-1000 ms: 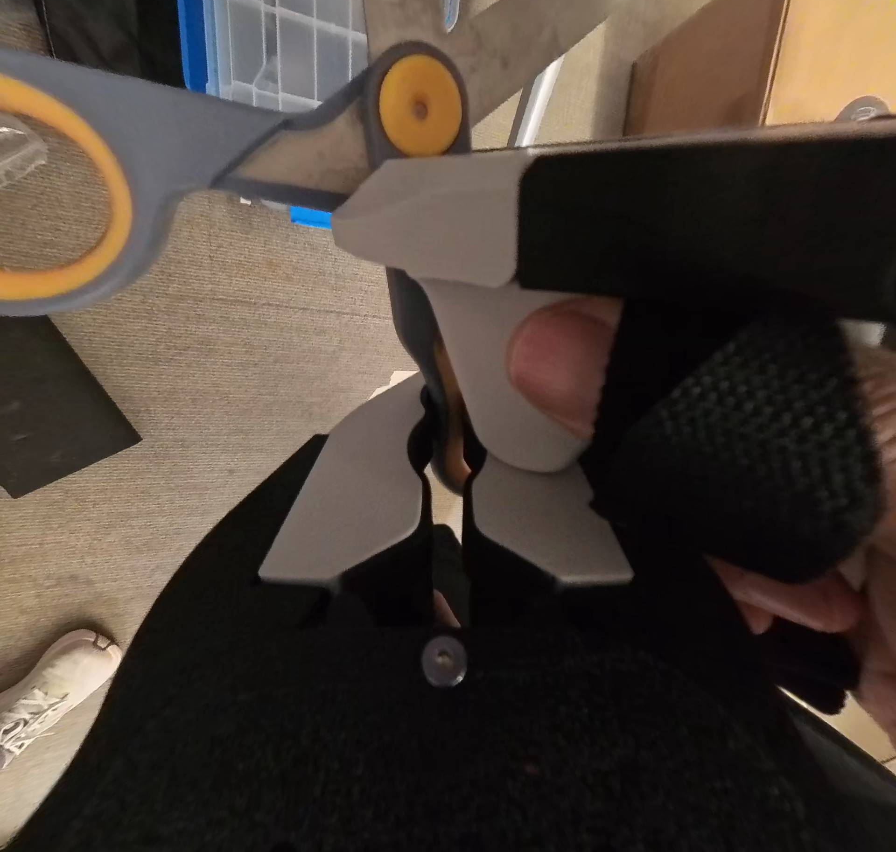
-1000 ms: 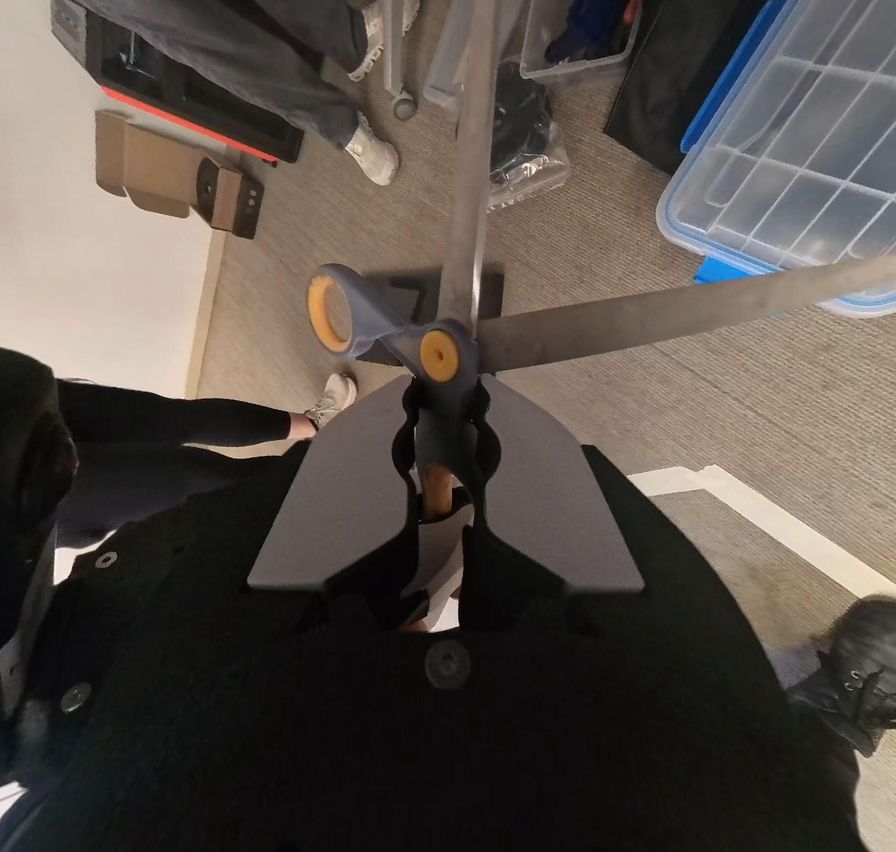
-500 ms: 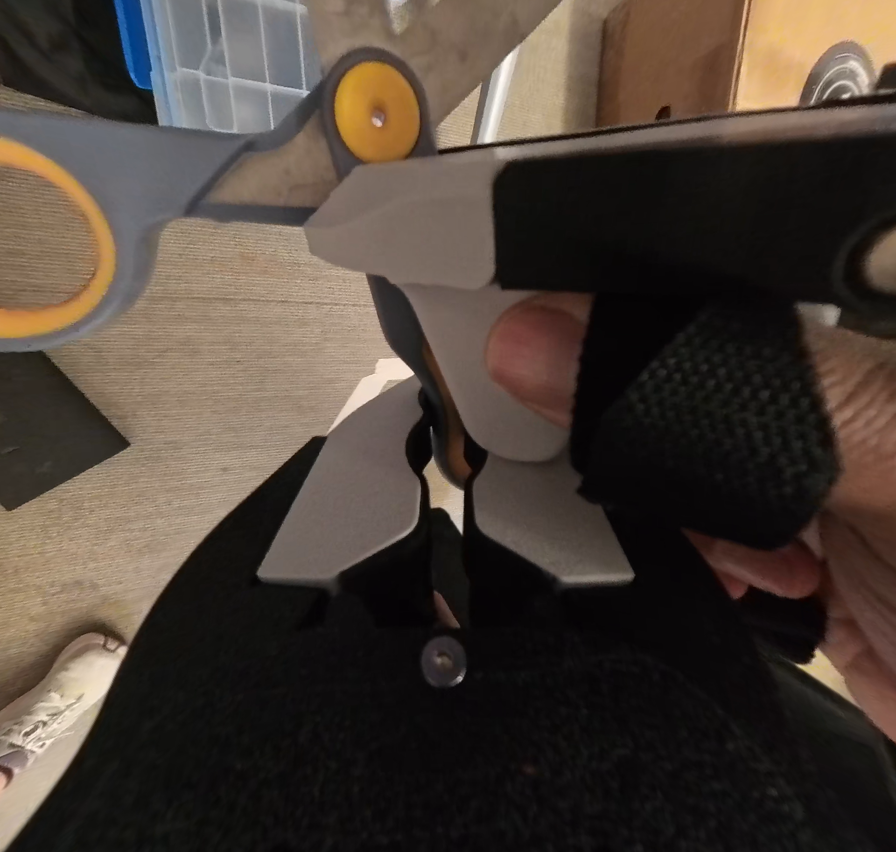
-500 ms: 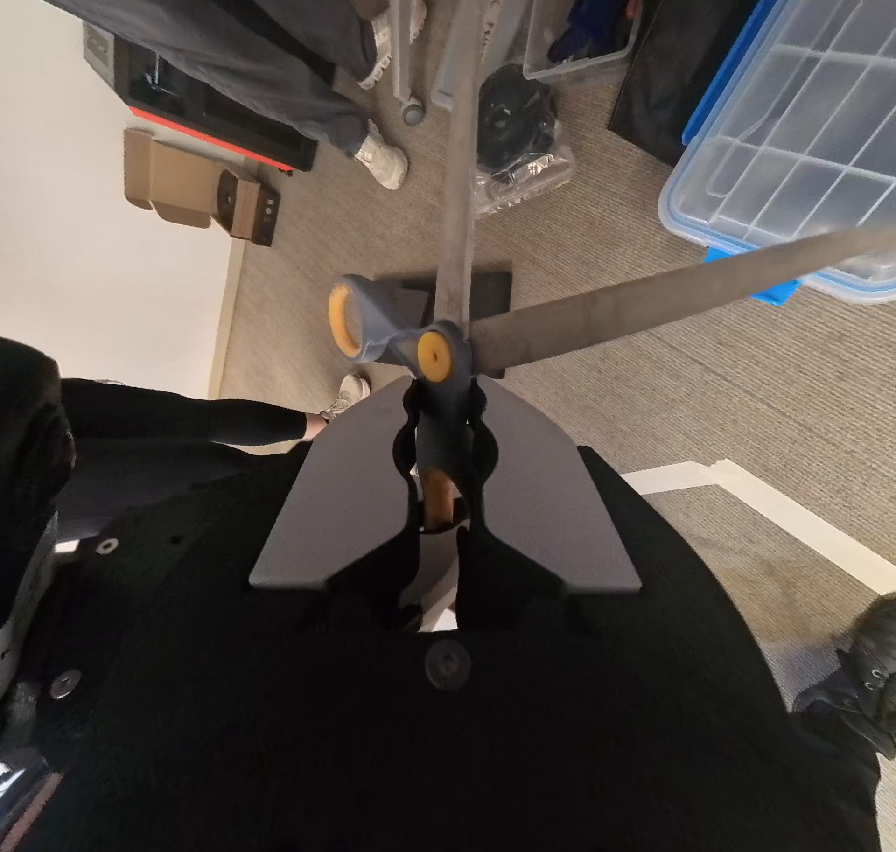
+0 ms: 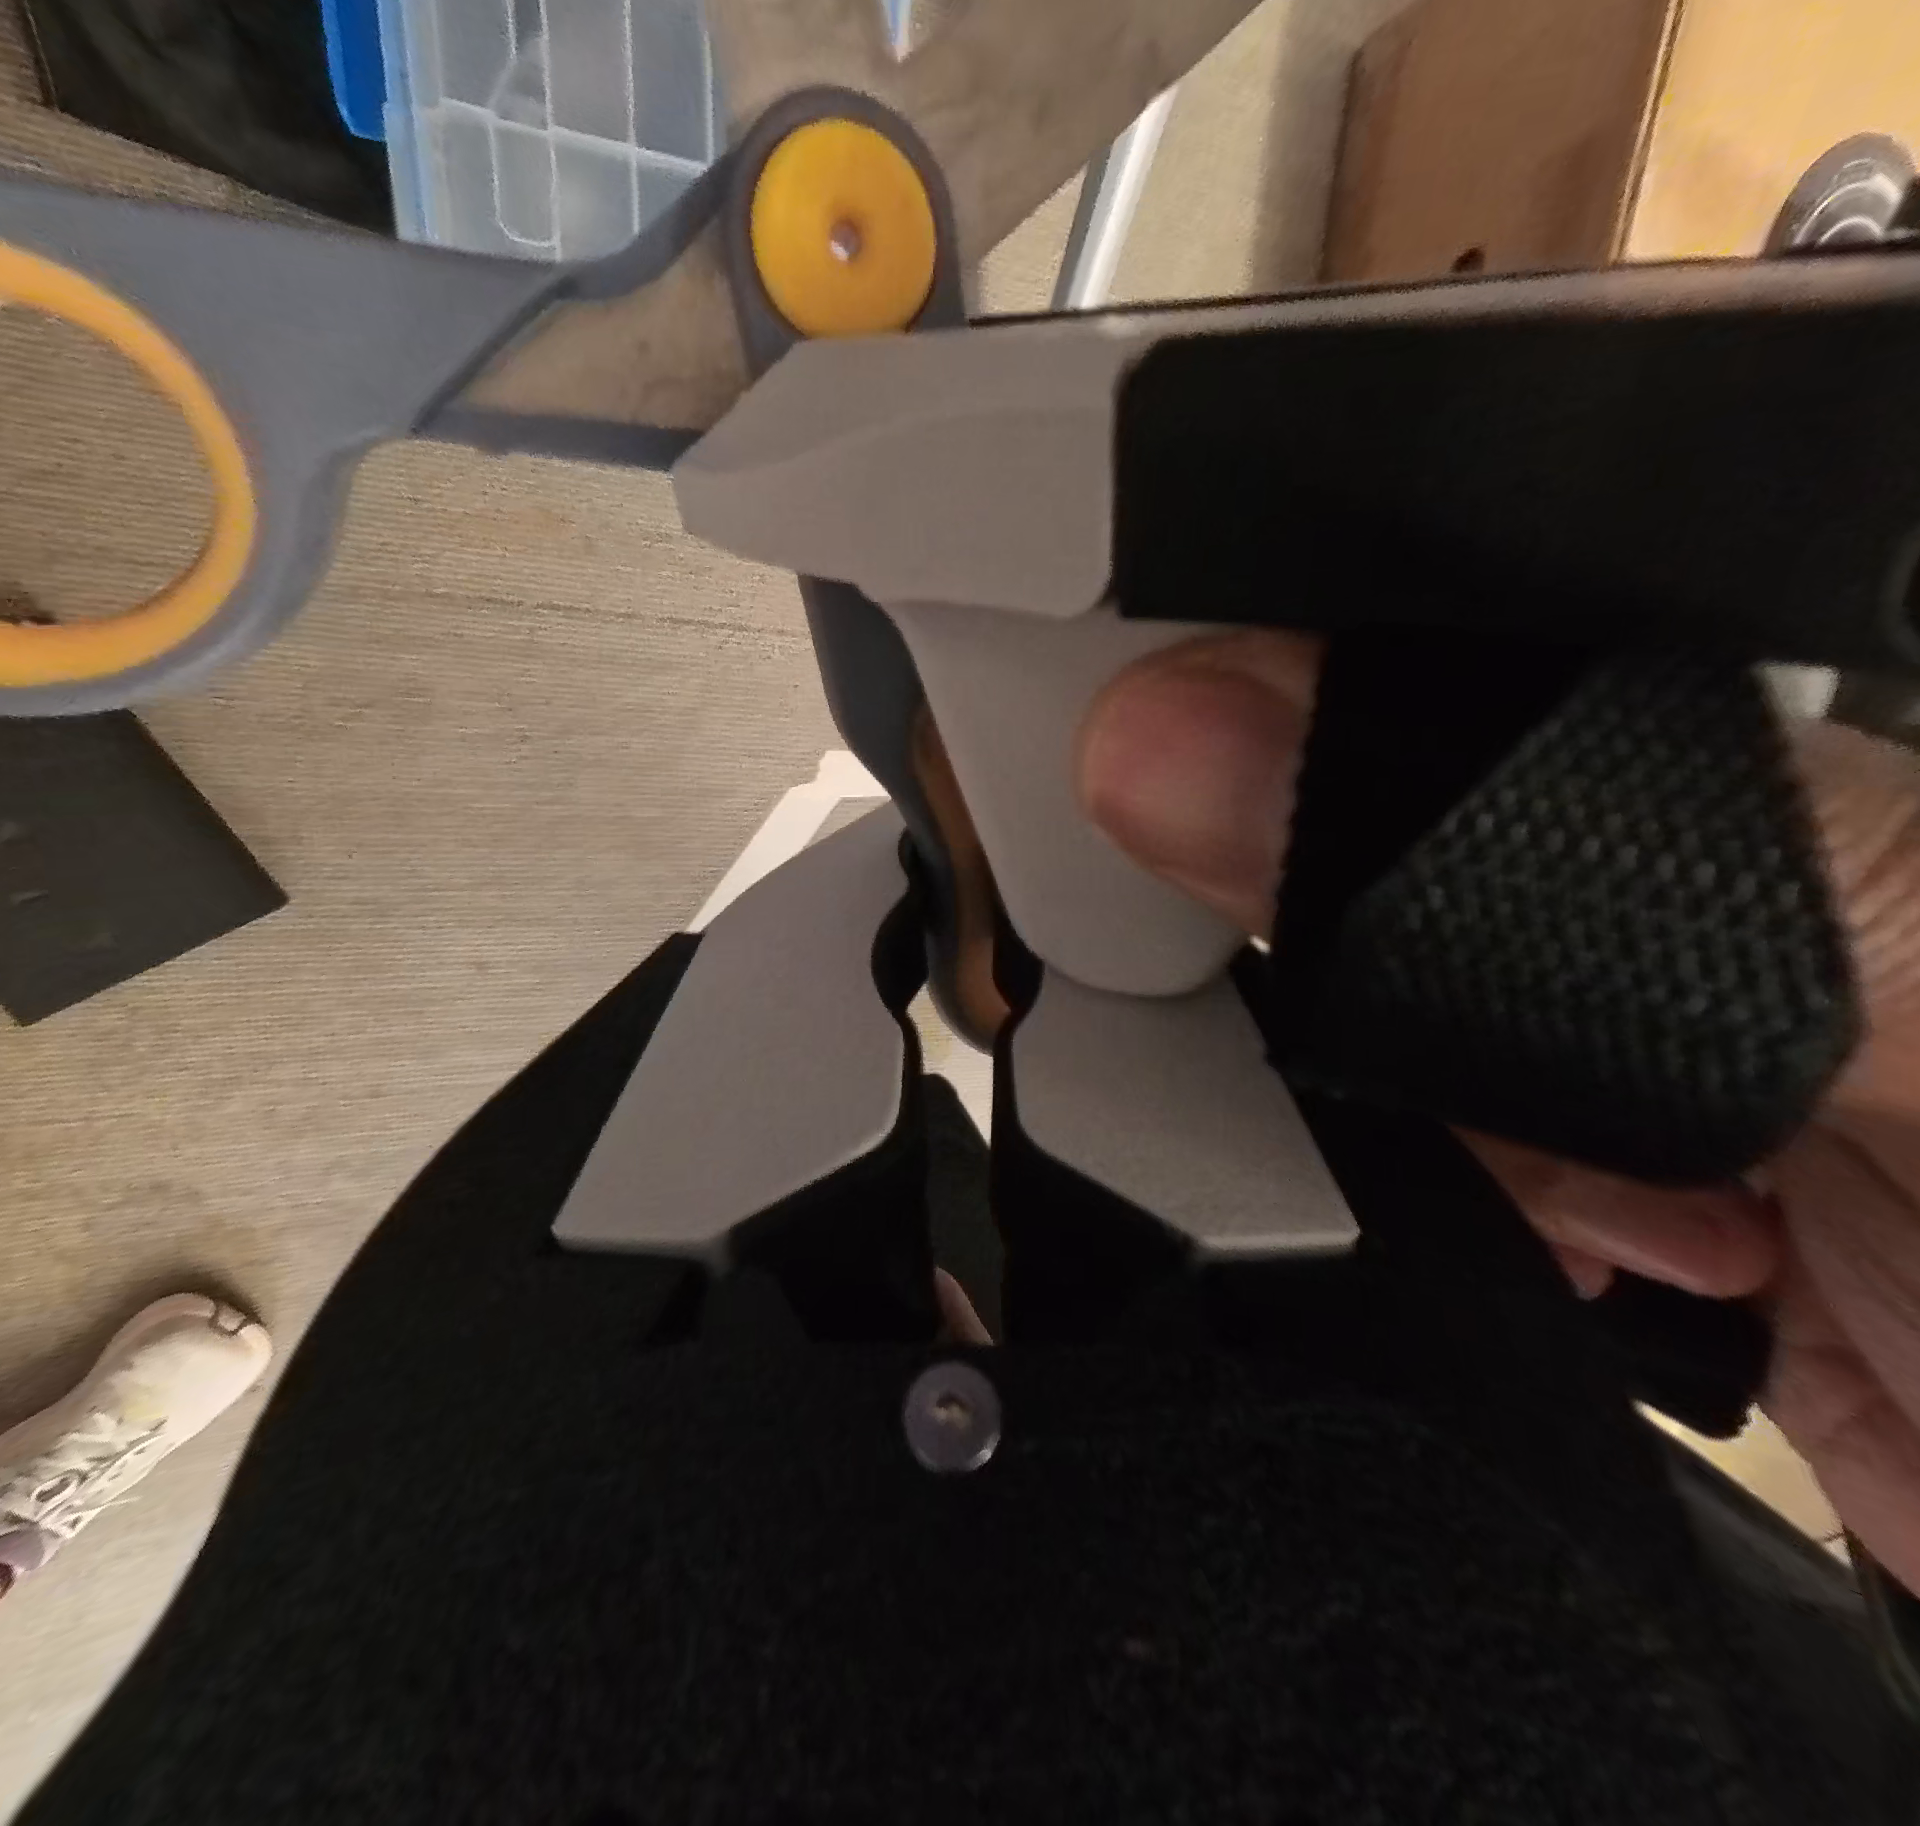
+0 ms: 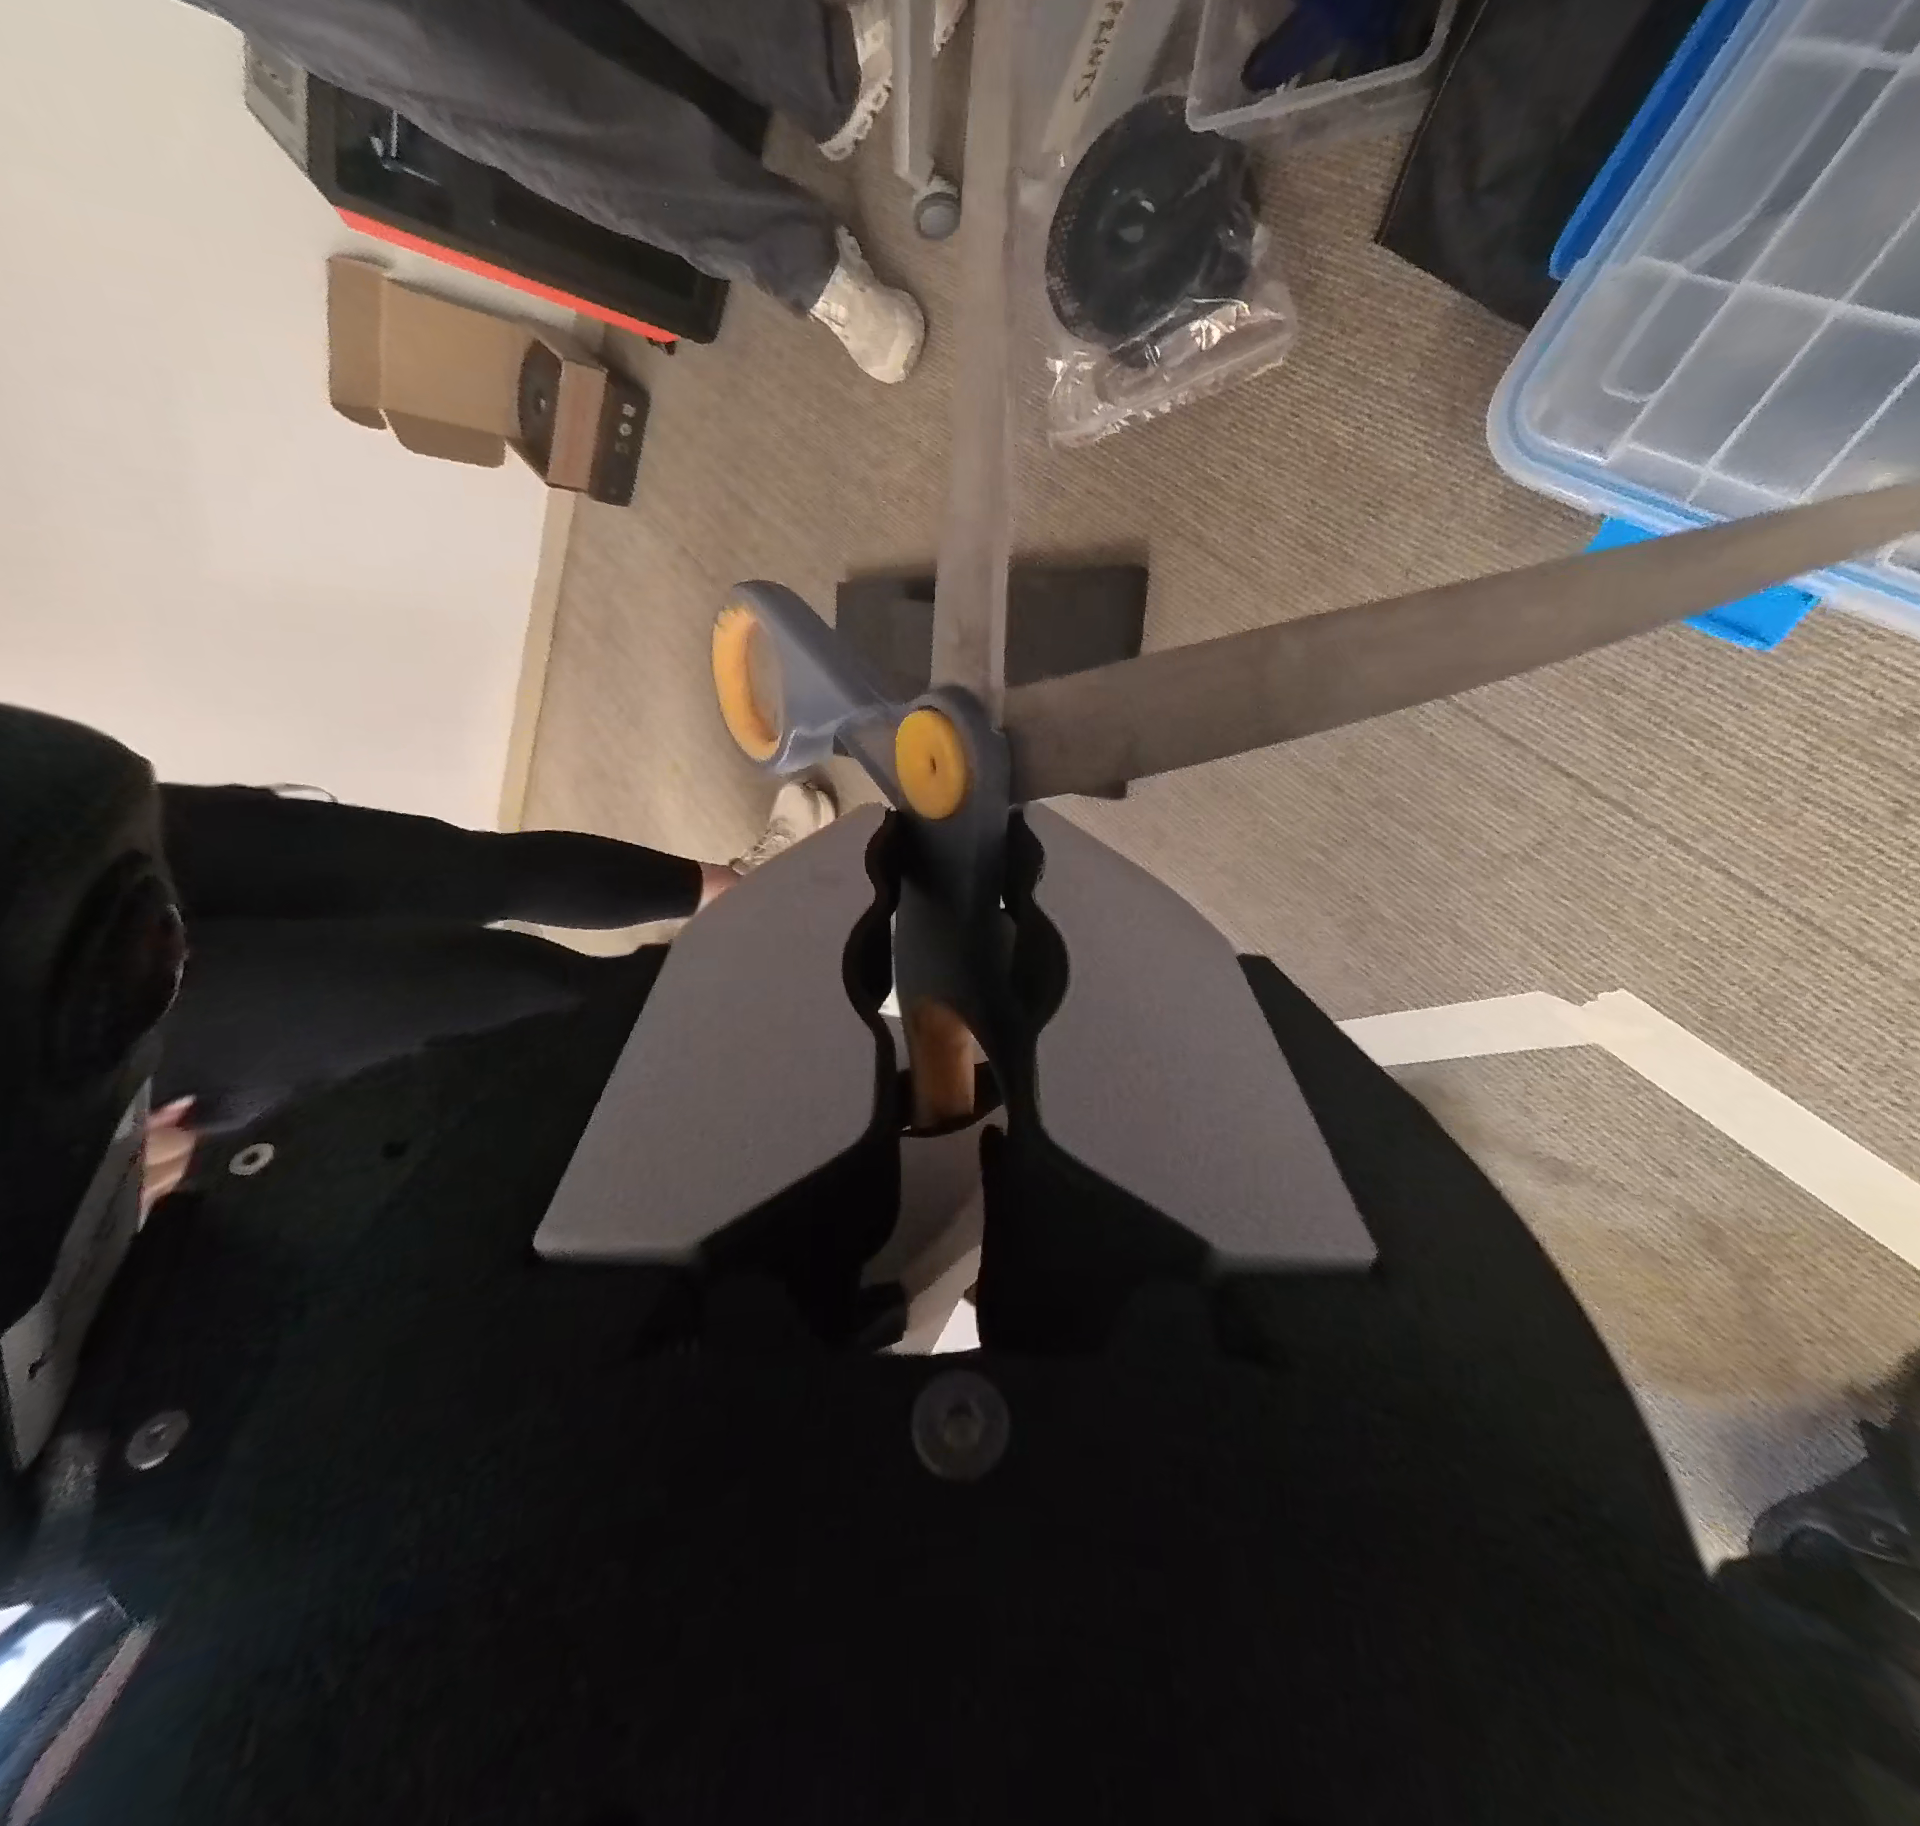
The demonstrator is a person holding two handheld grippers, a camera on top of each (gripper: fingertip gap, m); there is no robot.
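Since the earlier frames little has changed: the scissors [image 6: 940, 768] stay spread wide, only shifting slightly against the carpet [image 6: 1455, 893]. The right gripper [image 6: 951, 955] is clenched on one grey-and-orange handle just below the pivot. The left gripper [image 5: 951, 955] grips the same handle's lower end; the free handle loop [image 5: 135, 488] juts left.

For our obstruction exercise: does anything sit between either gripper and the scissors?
Nothing visible does. The left gripper and right gripper are each shut directly on one handle of the scissors, blades open.
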